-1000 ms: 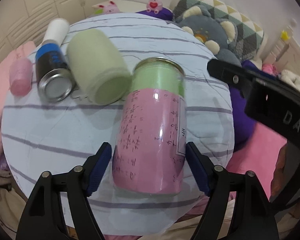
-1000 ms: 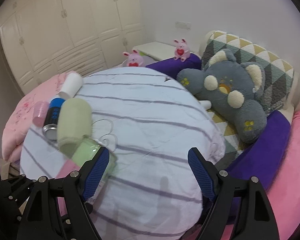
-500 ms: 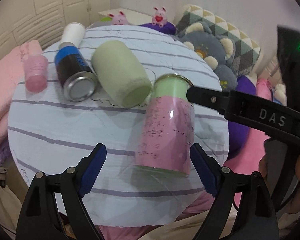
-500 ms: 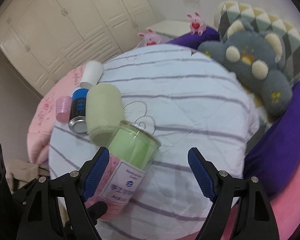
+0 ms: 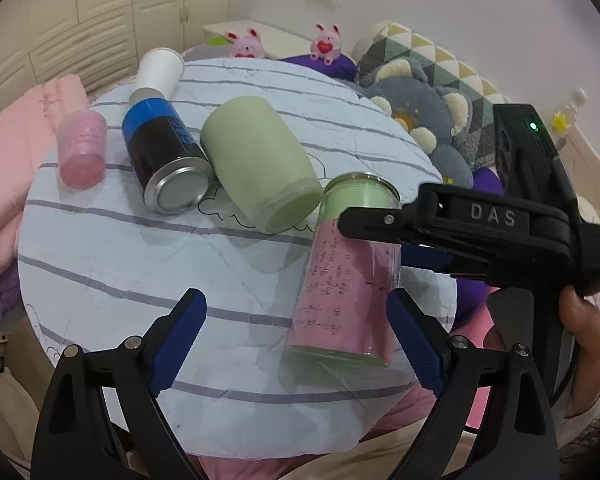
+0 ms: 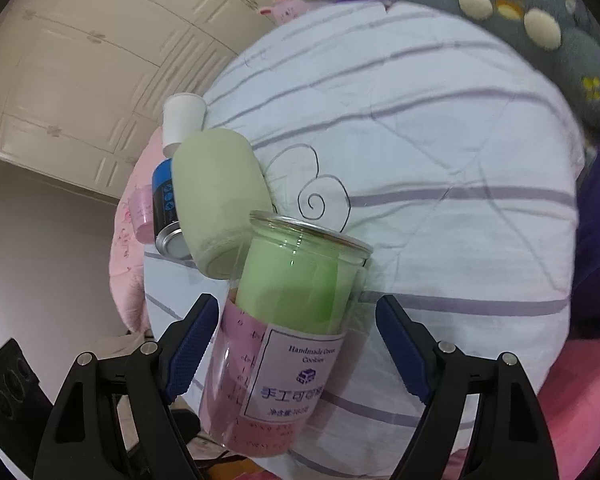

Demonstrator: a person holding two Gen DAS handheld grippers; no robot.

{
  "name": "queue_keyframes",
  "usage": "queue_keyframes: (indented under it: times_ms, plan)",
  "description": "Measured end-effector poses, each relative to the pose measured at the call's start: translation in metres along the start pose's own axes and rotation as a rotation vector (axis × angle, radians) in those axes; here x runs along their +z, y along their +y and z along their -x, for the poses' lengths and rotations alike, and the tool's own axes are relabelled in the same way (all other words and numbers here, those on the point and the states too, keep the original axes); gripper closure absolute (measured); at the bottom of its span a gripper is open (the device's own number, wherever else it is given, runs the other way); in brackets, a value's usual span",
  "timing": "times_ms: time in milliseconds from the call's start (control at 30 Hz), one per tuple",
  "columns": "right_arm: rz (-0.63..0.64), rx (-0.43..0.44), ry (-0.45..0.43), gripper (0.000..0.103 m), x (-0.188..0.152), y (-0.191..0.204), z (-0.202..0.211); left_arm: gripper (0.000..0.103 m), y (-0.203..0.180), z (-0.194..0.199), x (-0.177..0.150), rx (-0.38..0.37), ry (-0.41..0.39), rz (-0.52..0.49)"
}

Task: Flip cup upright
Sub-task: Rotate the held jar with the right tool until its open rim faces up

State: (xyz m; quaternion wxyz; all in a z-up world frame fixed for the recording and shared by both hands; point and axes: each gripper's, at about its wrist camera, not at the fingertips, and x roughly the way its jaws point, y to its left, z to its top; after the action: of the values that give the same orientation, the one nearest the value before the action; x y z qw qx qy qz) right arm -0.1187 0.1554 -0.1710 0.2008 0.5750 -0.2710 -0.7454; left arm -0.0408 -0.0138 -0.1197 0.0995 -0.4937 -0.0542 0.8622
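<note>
1. Cup (image 5: 350, 276): clear jar-like cup with a pink label and green lining, lying on its side on the striped round counter (image 5: 112, 264), at the counter's near edge. Rim end touches or almost touches the pale green cup (image 5: 260, 164); which, I cannot tell.
2. Long axis runs from the near edge of the counter inward, rim end farther in, base toward the edge.
3. Right claw (image 6: 296, 344): spread wide, one finger on each side of the cup's body. The left finger (image 6: 192, 340) looks very close to the label; the right finger stands clear. Nothing gripped yet.
4. Left claw (image 5: 296, 344): wide open, empty, hovering over the counter's near edge with the cup's base by its right finger (image 5: 412, 340).
5. Judgement: the right claw is nearer and already straddles the cup across its long axis, so closing there and tipping the rim end up looks like the coming move.
6. Other items on the counter beyond the pale green cup: blue-and-black can (image 5: 166, 156), small pink cup (image 5: 82, 148), white cup (image 5: 158, 70), all lying down.
</note>
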Motion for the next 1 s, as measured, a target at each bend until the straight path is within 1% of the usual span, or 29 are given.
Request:
queue_keyframes:
  times_ms: [133, 200, 333, 433, 500, 633, 767, 800, 900, 1000]
  plan:
    - [-0.02, 0.032, 0.04, 0.021, 0.005, -0.001, -0.011, 0.01, -0.001, -0.005, 0.002, 0.0, 0.016, -0.003]
    - [-0.037, 0.064, 0.06, 0.021, 0.007, -0.004, -0.017, 0.01, -0.003, -0.008, 0.003, 0.003, 0.022, -0.005]
    - [-0.013, 0.097, 0.044, 0.021, 0.007, -0.002, -0.018, 0.01, -0.004, -0.012, 0.004, 0.002, 0.034, -0.007]
    - [0.011, 0.105, 0.029, 0.028, 0.005, 0.0, -0.014, 0.009, -0.006, -0.013, 0.004, -0.003, 0.031, -0.01]
    - [0.044, 0.095, 0.004, 0.028, 0.003, 0.005, -0.006, 0.008, -0.009, -0.012, 0.005, -0.006, 0.025, -0.018]
    - [0.162, 0.041, -0.087, 0.028, 0.0, 0.022, 0.014, 0.008, -0.015, -0.011, 0.008, -0.018, 0.01, -0.027]
    - [0.263, -0.018, -0.176, 0.028, 0.0, 0.035, 0.028, 0.008, -0.019, -0.012, 0.012, -0.014, 0.004, -0.038]
    - [0.282, -0.028, -0.192, 0.028, 0.004, 0.031, 0.03, 0.008, -0.02, -0.012, 0.014, -0.015, 0.001, -0.039]
    - [0.357, -0.068, -0.251, 0.028, 0.01, 0.037, 0.037, 0.008, -0.024, -0.015, 0.021, 0.01, 0.004, -0.038]
    - [0.415, -0.103, -0.3, 0.028, 0.015, 0.036, 0.045, 0.008, -0.025, -0.017, 0.028, 0.015, -0.007, -0.031]
